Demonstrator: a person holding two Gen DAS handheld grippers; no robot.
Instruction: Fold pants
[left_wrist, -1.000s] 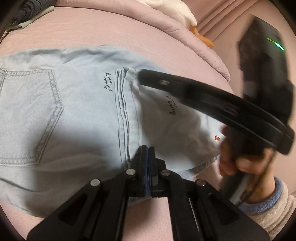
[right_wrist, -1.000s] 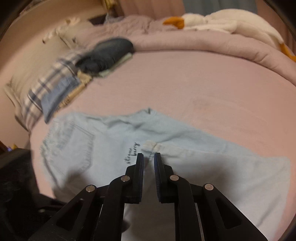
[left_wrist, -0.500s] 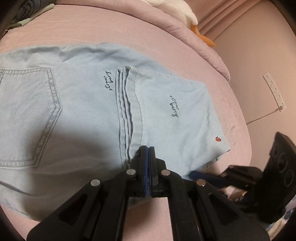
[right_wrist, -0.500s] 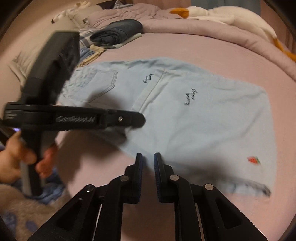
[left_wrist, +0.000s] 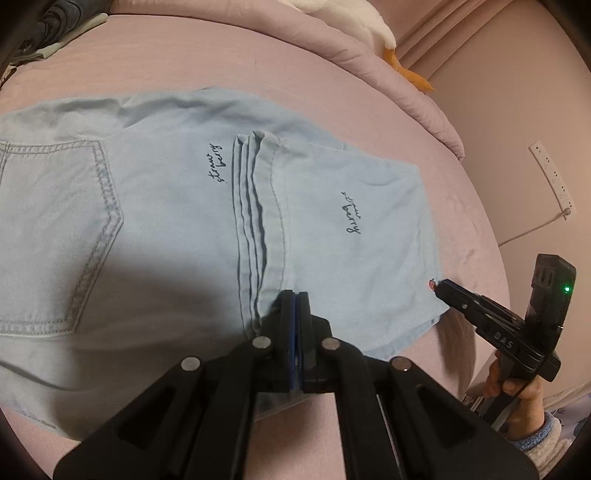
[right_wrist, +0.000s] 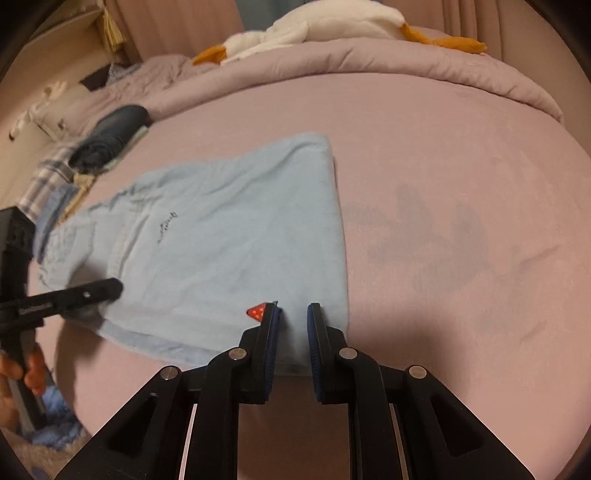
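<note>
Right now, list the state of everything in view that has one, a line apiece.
pants: folded over, legs doubled back onto the seat, lying flat on the bed sheet.
left gripper: shut, at the near edge by the stacked hems; a pinch cannot be told.
right gripper: open, tips at the folded end beside the strawberry patch.
dark folded clothes: stacked at the far side.
plush goose: lying on the duvet.

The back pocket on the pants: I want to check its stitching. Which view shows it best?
The left wrist view: the back pocket lies large with sharp seams. The right wrist view shows it small, blurred, at the pants' far end.
</note>
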